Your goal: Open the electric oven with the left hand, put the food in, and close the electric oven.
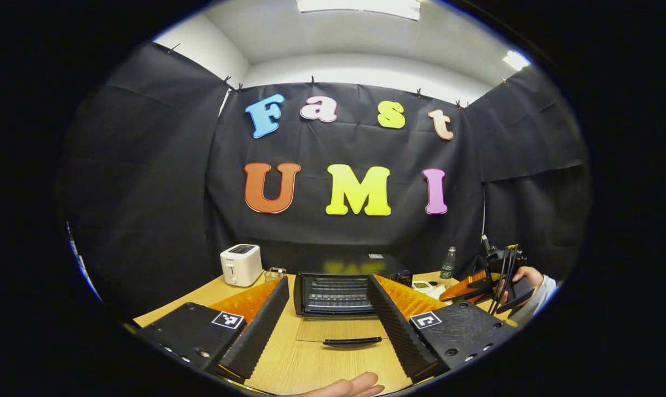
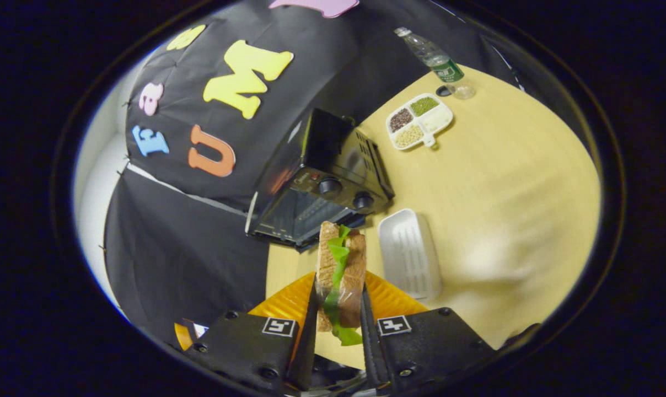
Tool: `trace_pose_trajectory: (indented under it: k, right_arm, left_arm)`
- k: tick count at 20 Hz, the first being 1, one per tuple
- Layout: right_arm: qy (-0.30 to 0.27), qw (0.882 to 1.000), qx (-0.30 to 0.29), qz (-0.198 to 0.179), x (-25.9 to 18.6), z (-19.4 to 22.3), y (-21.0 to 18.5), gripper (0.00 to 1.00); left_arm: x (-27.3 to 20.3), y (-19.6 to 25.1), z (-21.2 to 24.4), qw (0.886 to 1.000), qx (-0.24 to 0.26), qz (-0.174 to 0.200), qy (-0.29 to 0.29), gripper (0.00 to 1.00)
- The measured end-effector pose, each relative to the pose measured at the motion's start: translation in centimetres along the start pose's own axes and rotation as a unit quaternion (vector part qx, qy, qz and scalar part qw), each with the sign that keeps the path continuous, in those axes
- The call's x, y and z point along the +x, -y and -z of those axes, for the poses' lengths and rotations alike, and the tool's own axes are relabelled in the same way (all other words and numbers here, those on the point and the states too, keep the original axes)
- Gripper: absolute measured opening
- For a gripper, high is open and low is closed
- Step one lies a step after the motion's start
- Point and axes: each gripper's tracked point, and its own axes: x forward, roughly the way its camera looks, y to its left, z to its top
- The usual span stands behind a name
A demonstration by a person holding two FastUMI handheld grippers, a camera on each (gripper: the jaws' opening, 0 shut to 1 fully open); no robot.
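Left gripper view: left gripper [image 1: 327, 331] at bottom centre, jaws spread wide and holding nothing, aimed level at the electric oven [image 1: 347, 286] in mid-frame. Oven door [image 1: 341, 332] already dropped flat onto the wooden table [image 1: 305, 364], handle [image 1: 352, 342] lying between the two fingers, rack exposed. White toaster [image 1: 241, 264] at left of the oven, bottle [image 1: 448, 263] at right. Right gripper [image 1: 476, 286] at the right edge, carried by a hand [image 1: 523, 281] in a pale sleeve. Fingertips of another hand [image 1: 349, 386] at the bottom edge.

Right gripper view: right gripper [image 2: 338, 314] at bottom centre, tilted well over, jaws closed on the sandwich [image 2: 341, 275], which stands up between them below the oven front. Probably light and soft; likely to squash or shed its green filling under a hard pinch, so best held across the bread faces, as here. White tray [image 2: 410, 253] just right of the sandwich, divided dish [image 2: 419, 121] and bottle at upper right.
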Motion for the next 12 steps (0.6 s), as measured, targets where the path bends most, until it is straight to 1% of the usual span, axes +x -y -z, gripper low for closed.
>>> trace_pose_trajectory:
  k: [1,2,3,4,6,8,10,12]
  right_arm:
    - [0.028,0.999,0.025,-0.023,1.3,0.3,-0.9,0.37]
    - [0.054,0.996,0.055,-0.04,2.5,0.7,-1.8,0.36]
    - [0.08,0.992,0.087,-0.043,4.1,1.0,-2.0,0.4]
    - [0.095,0.989,0.106,-0.043,6.0,1.6,-2.1,0.36]
    - [0.122,0.983,0.13,-0.045,9.5,2.6,-2.4,0.36]
    - [0.126,0.979,0.15,-0.055,12.9,3.5,-2.8,0.36]
    - [0.141,0.974,0.169,-0.059,15.7,3.3,-3.1,0.36]
    - [0.177,0.966,0.181,-0.053,17.7,2.0,-2.9,0.36]
  left_arm:
    - [-0.2,0.0,-0.2,1.0,0.003,0.003,0.0,0.94]
    - [-0.4,-0.3,-0.1,1.0,0.004,0.004,0.0,0.85]
    - [-0.5,-0.4,-0.2,1.0,0.003,0.005,-0.001,0.94]
    - [-0.4,-0.4,-0.1,1.0,0.0,0.007,-0.001,0.94]
    - [-0.4,-0.3,0.1,1.0,-0.003,0.015,-0.002,0.94]
    - [-0.4,-0.7,0.1,1.0,0.007,0.012,-0.002,0.94]
    - [-0.2,-0.9,0.0,1.0,0.02,0.013,0.001,0.94]
    - [0.0,-1.3,0.1,1.0,0.023,0.012,0.006,0.94]
